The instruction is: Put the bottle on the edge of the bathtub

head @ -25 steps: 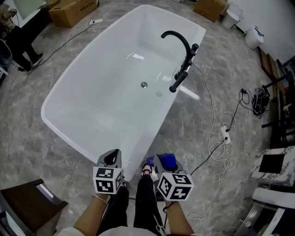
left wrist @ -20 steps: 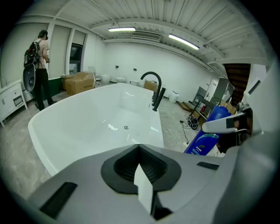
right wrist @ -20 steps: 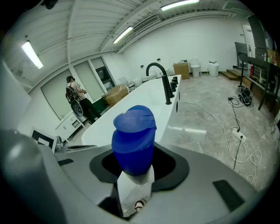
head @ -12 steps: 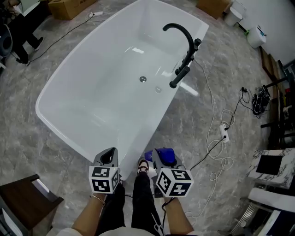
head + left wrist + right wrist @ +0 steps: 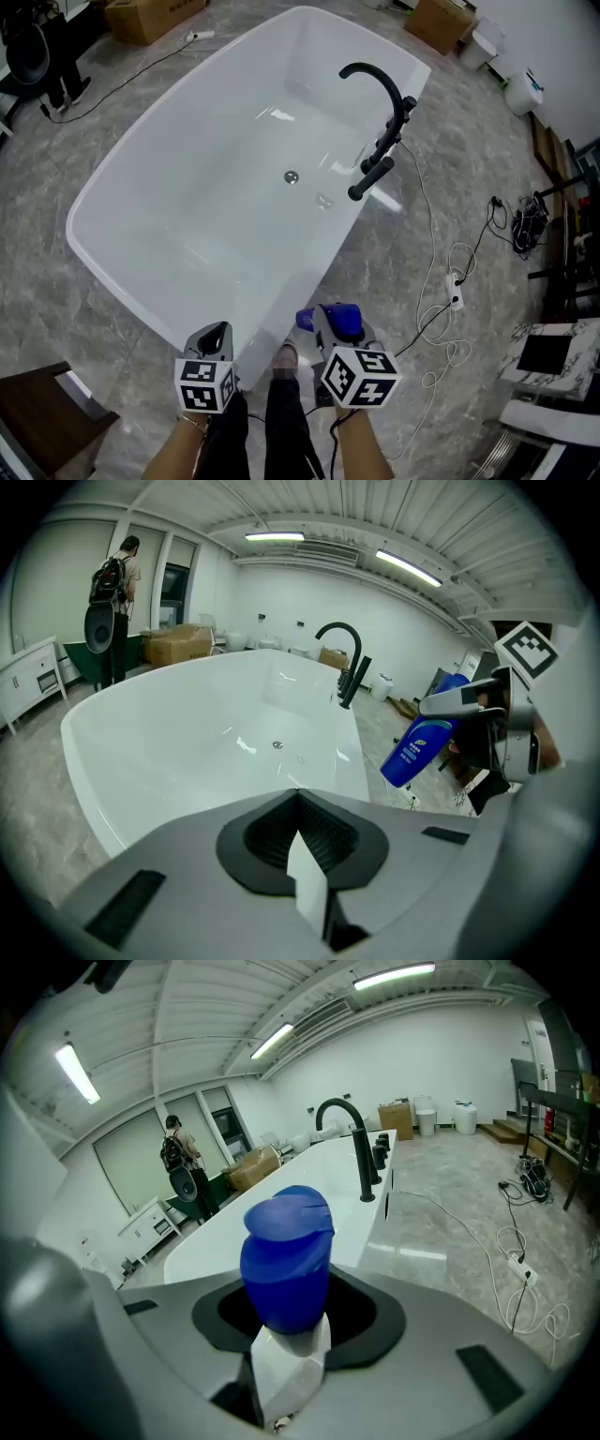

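A white bathtub (image 5: 225, 211) fills the middle of the head view, with a black curved faucet (image 5: 380, 103) on its right rim. My right gripper (image 5: 330, 326) is shut on a blue bottle (image 5: 339, 319), held over the floor just off the tub's near right corner. In the right gripper view the bottle's (image 5: 286, 1260) cap points toward the tub (image 5: 281, 1213). The left gripper view shows the bottle (image 5: 417, 752) tilted in the right gripper (image 5: 469, 703). My left gripper (image 5: 214, 342) hangs at the tub's near corner, its jaws (image 5: 305, 878) shut on nothing.
White cables and a power strip (image 5: 457, 274) trail over the grey marble floor right of the tub. Cardboard boxes (image 5: 155, 17) stand at the far end. A dark wooden stand (image 5: 47, 412) is at lower left, a marble-topped table (image 5: 553, 347) at right. A person with a backpack (image 5: 117, 592) stands far off.
The left gripper has dropped a little lower in the head view. The right gripper has kept its grip on the bottle and hardly moved. The tub sits slightly further left in view.
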The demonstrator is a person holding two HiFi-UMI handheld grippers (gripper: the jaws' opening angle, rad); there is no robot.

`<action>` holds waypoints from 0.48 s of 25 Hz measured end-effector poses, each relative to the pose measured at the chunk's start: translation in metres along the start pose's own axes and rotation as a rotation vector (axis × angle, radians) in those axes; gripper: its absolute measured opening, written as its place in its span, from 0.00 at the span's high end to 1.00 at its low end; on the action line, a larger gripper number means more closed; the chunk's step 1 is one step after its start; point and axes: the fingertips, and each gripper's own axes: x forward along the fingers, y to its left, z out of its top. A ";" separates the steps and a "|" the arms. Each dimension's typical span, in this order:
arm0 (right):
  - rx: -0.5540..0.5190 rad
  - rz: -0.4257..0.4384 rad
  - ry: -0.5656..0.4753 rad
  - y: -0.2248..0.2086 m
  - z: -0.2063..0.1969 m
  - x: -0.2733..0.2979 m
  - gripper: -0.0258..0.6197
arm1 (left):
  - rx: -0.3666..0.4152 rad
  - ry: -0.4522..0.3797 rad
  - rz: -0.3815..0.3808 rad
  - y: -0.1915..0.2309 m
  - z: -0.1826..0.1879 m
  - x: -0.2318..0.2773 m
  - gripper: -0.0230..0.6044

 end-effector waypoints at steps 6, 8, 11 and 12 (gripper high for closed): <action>-0.007 -0.014 -0.038 -0.009 0.021 0.013 0.70 | -0.012 -0.004 0.014 0.010 0.002 0.007 0.96; -0.011 -0.016 -0.047 -0.010 0.025 0.018 0.70 | -0.014 -0.004 0.017 0.013 0.003 0.009 0.96; -0.030 -0.015 -0.053 -0.009 0.031 0.026 0.70 | -0.017 -0.007 0.021 0.017 0.005 0.010 0.96; -0.039 -0.014 -0.054 -0.009 0.032 0.029 0.70 | -0.017 -0.008 0.022 0.018 0.005 0.011 0.96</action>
